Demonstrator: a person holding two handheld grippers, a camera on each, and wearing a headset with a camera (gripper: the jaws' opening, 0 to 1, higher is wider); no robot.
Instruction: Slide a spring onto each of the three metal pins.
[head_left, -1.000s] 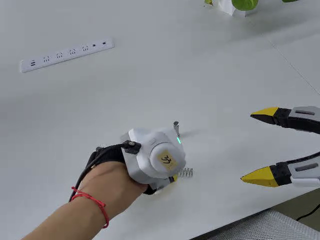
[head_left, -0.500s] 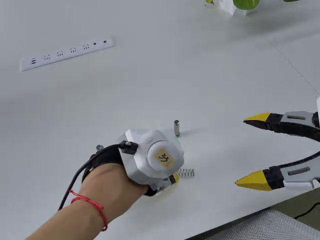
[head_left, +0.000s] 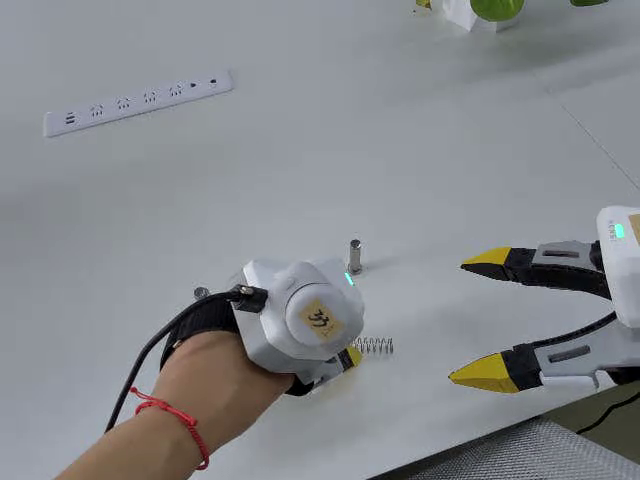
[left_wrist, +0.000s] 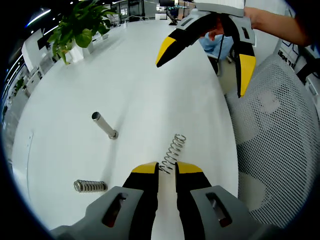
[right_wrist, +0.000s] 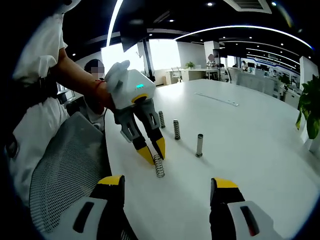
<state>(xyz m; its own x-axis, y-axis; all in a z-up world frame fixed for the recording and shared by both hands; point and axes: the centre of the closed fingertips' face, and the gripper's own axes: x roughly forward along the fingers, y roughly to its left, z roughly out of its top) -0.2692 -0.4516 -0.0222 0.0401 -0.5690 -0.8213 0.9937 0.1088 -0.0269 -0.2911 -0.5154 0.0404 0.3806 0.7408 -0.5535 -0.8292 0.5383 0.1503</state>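
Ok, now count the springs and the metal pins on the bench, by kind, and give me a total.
Springs: 3, two on the sprung pins, plus one loose spring
Metal pins: 3, the two sprung pins and one bare pin
Total: 6

Table (head_left: 400, 150): spring (head_left: 374, 346), pin (head_left: 354, 256), power strip (head_left: 138, 102)

Left gripper (left_wrist: 167, 168) fingers pinch spring (left_wrist: 173, 149) end.
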